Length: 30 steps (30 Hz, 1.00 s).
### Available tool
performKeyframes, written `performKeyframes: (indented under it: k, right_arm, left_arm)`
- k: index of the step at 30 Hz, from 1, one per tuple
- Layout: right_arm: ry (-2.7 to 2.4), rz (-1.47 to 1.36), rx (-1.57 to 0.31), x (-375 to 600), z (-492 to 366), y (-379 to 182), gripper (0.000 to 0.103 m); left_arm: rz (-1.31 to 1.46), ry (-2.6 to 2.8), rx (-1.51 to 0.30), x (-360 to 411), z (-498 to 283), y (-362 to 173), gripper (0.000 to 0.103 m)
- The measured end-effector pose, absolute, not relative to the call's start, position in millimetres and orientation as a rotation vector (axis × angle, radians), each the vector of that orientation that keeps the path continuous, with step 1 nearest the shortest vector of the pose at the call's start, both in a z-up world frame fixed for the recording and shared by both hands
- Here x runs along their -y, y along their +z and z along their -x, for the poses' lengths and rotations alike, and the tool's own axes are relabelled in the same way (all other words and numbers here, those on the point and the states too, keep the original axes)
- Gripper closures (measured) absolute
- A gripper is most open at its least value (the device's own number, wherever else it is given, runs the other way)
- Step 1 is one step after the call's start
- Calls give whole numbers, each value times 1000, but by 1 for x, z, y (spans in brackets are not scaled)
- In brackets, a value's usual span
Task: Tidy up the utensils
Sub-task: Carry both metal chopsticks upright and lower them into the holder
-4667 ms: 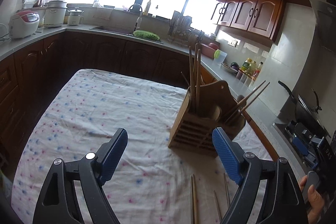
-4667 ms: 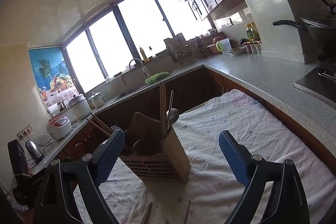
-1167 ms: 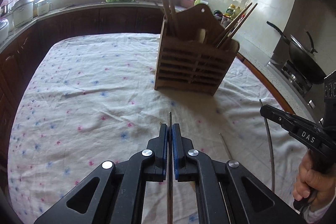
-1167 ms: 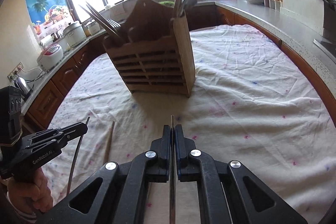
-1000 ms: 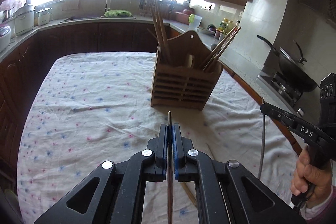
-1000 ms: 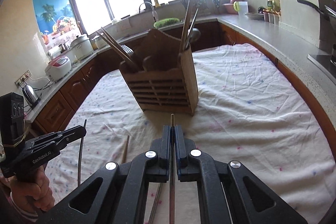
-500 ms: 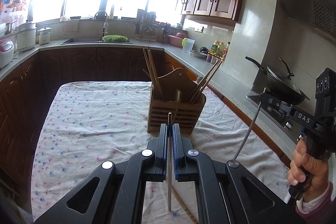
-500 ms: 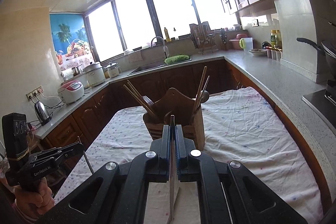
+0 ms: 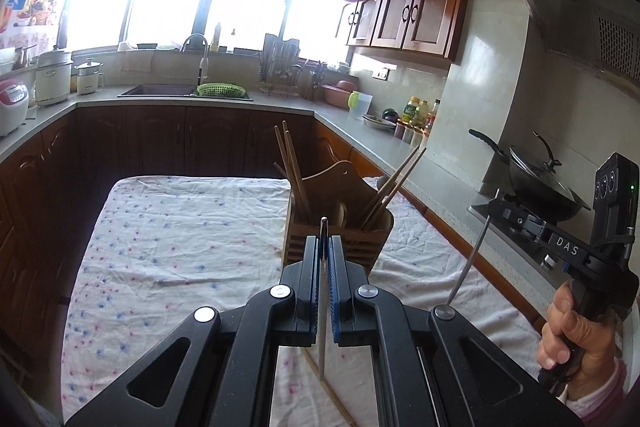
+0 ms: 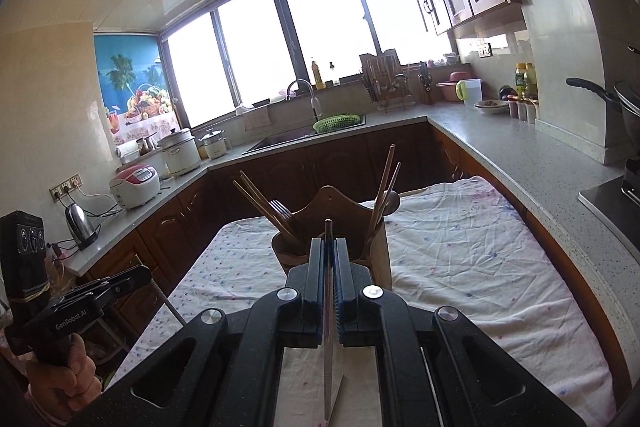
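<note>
While both hands hang above the cloth-covered counter (image 9: 168, 247), each carries one thin metal chopstick.

Left wrist view: the left gripper (image 9: 322, 251) has its jaws clenched on a metal chopstick (image 9: 321, 339), gripped near its top end so the long lower part hangs free toward the cloth. Judgement: held this way, the stick can be dropped tip-first into a slot. The wooden utensil holder (image 9: 340, 231) stands straight ahead, toward the counter's far right edge, with wooden chopsticks (image 9: 292, 167) leaning out of its left and right compartments. To the right, the right gripper (image 9: 520, 217), held by a hand (image 9: 576, 331), pinches a second metal stick (image 9: 468, 259) that slants down. A wooden stick (image 9: 332, 393) lies on the cloth at the near edge, not yet collected. The counter's left half is bare cloth, giving open room on that side.

Right wrist view: the right gripper (image 10: 329, 253) jaws are clenched on its metal chopstick (image 10: 328, 347), which likewise hangs below. The holder (image 10: 340, 223) is dead ahead; a fork (image 10: 280, 209) and a spoon (image 10: 390, 201) show among its sticks. The left gripper (image 10: 120, 281) sits off the counter's left edge. Judgement: the leaning sticks crowd the holder's mouth, so entry from above looks safest; which slot is meant I cannot tell.
</note>
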State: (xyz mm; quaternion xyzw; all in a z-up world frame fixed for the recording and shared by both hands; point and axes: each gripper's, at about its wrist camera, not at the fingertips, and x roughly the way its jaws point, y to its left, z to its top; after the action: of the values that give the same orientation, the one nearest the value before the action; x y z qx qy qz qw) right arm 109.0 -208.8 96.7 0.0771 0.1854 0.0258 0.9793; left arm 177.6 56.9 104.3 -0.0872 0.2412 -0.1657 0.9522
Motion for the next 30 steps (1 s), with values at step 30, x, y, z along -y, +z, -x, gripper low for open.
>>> performKeyframes:
  k: [30]
  right_arm:
    - [-65, -125, -86, 229, -218, 147, 99]
  left_arm:
    - [245, -246, -280, -18, -327, 100, 101]
